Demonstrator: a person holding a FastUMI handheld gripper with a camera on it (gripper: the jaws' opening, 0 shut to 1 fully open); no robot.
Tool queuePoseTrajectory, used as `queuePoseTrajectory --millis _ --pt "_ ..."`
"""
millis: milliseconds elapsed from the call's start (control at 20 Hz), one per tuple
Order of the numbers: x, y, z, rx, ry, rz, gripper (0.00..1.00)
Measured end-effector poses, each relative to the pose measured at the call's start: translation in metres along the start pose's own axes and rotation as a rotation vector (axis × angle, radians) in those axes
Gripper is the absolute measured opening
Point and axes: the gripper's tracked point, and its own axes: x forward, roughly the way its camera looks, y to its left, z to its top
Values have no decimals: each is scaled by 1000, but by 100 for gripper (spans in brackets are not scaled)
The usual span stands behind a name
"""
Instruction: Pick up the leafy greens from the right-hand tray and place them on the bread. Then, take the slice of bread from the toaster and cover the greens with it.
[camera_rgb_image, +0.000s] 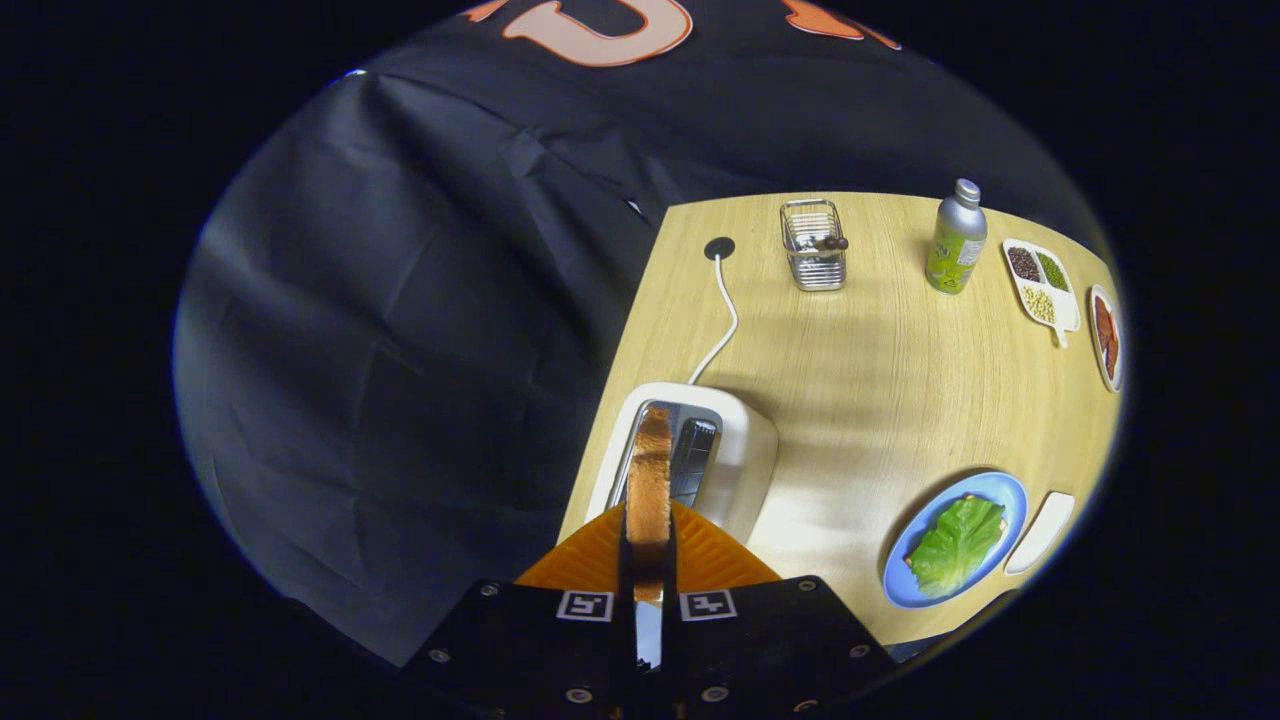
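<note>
Right now my tool (648, 530) is clamped narrow on the slice of bread (650, 475), both fingers pressing its faces, low in the frame's centre over the toaster (735, 440). Lower right on the desk (880, 380), leafy greens (958, 545) lie on the blue plate (1012, 495).

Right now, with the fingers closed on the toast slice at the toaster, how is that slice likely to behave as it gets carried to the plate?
The toast slice stands straight on edge between the fingers of the gripper, so it is probably stiff. It looks thin and browned, likely light but brittle, so a hard squeeze might crack it. The lettuce on the blue plate looks uneven, so the slice may rock there.
</note>
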Motion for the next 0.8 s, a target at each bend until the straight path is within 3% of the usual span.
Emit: queuePoseTrajectory --millis 300,800 --pt "-54 -38 14 -1 -89 36 10" --pt "-107 -146 -17 109 -147 35 10"
